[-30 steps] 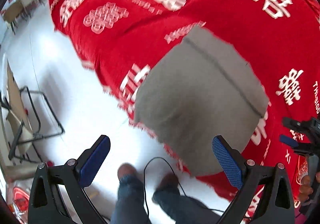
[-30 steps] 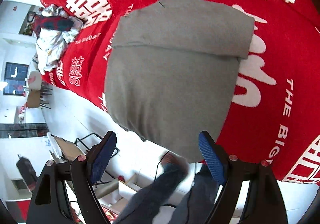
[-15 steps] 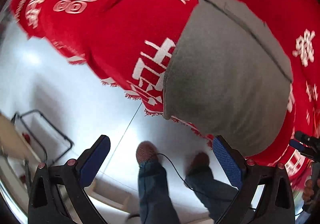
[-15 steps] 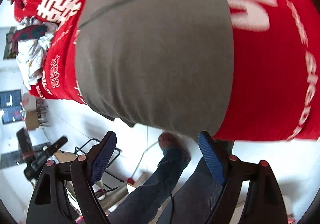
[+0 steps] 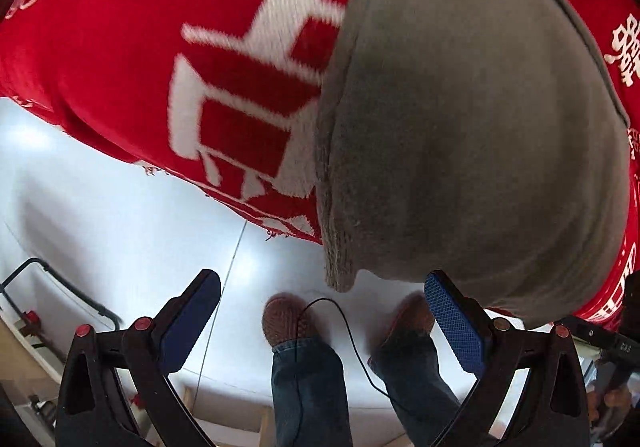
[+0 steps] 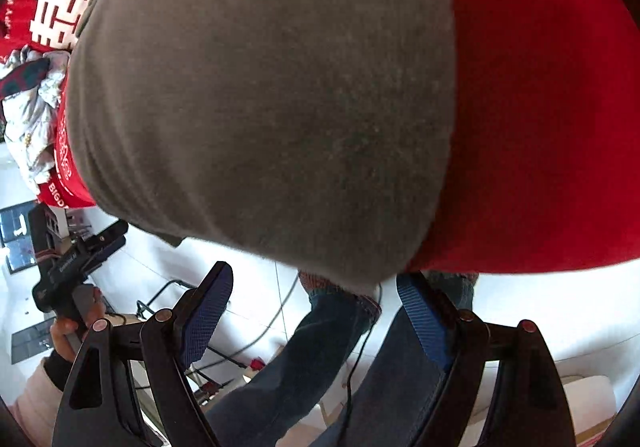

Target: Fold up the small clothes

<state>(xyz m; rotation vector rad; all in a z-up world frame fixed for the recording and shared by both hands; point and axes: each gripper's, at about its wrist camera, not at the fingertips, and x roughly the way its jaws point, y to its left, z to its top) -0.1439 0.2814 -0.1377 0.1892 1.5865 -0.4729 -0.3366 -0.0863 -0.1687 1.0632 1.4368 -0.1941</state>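
Grey knit garment, folded flat, lies on the red tablecloth with white characters, its near edge hanging just over the table's front edge. A lower corner of the fabric droops down between the two views. The left gripper is spread wide, holding nothing, its blue pads just below the overhanging hem; the right-hand pad sits close under the cloth. The right gripper is likewise spread and empty, just beneath the garment's near edge. Below both are the person's jeans and brown shoes on a white floor. A pile of other clothes rests at the tablecloth's far left end.
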